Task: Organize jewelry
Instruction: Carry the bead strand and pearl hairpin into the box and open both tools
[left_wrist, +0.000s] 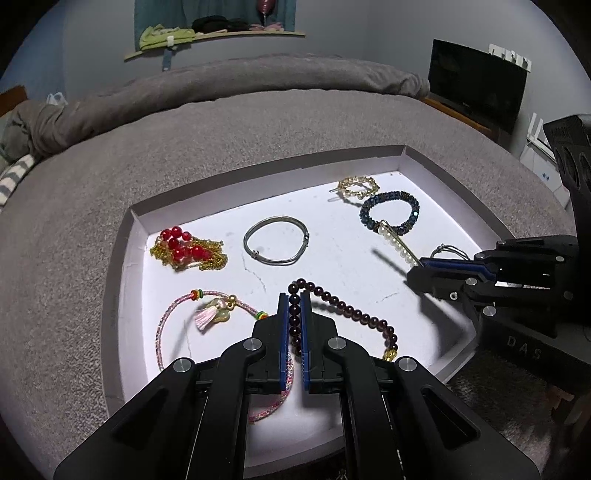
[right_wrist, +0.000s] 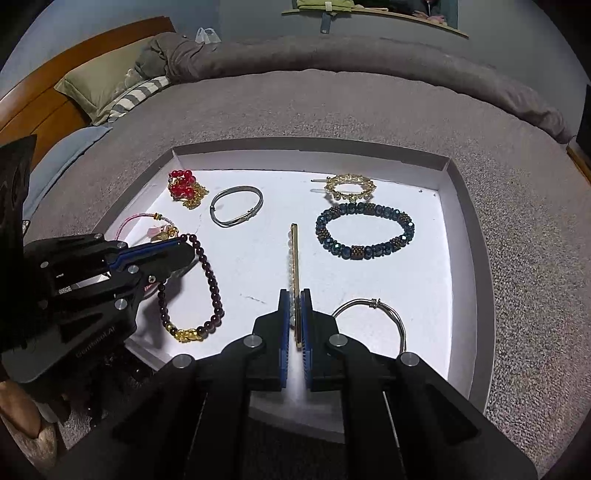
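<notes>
My left gripper (left_wrist: 294, 314) is clamped on the dark garnet bead bracelet (left_wrist: 343, 306), lifting one end so it hangs clear of the pink cord bracelet (left_wrist: 177, 317). My right gripper (right_wrist: 294, 314) pinches the pearl hair clip (right_wrist: 293, 254) (edge-on, for a firm hold) over the white tray (right_wrist: 448, 162).

The tray (right_wrist: 469, 206) has 8 pieces total: 6 bracelets, counting 2 metal bangles, 3 beaded ones and 1 pink cord, plus 2 hair clips.
</notes>
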